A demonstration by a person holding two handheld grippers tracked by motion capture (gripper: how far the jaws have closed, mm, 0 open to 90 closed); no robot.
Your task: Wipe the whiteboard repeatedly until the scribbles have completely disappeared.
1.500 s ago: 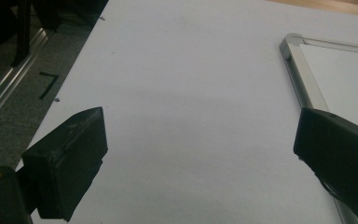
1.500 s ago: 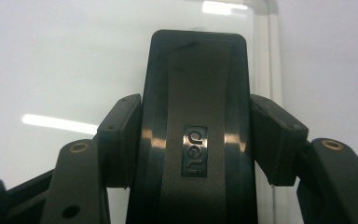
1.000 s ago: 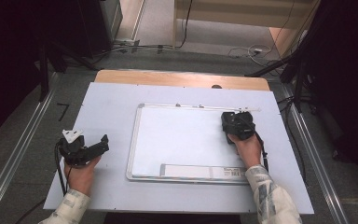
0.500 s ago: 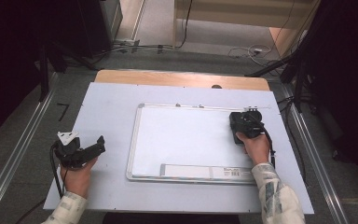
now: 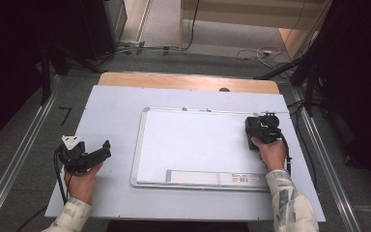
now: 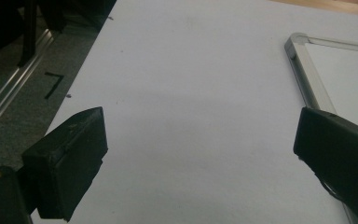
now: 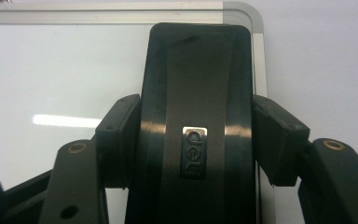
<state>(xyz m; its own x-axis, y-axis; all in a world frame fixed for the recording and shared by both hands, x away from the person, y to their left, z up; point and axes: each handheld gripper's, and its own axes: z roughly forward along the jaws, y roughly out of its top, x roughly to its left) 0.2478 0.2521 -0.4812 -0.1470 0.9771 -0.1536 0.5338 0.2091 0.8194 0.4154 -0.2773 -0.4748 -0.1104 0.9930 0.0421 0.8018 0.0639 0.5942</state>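
Note:
A white whiteboard (image 5: 193,145) with a silver frame lies flat in the middle of the pale table (image 5: 111,111). My right gripper (image 5: 260,129) is at the board's right edge near its far right corner, shut on a black eraser (image 7: 196,93) with a small metal badge. The eraser lies flat against the board (image 7: 51,70), its far end close to the rounded frame corner, and the right gripper (image 7: 196,140) clamps it by both sides. My left gripper (image 5: 101,153) is open over bare table left of the board. Nothing is between the left gripper's (image 6: 200,135) jaws, and the board's frame (image 6: 303,70) shows to its right.
A printed label strip (image 5: 212,178) runs along the board's near edge. A wooden strip (image 5: 188,81) borders the table's far side. Metal rails (image 5: 24,154) flank the table, with cables (image 5: 261,52) and dark equipment on the floor beyond.
My right gripper has slid the eraser to the right across the board toward its right edge. The left gripper has stayed open and barely shifted.

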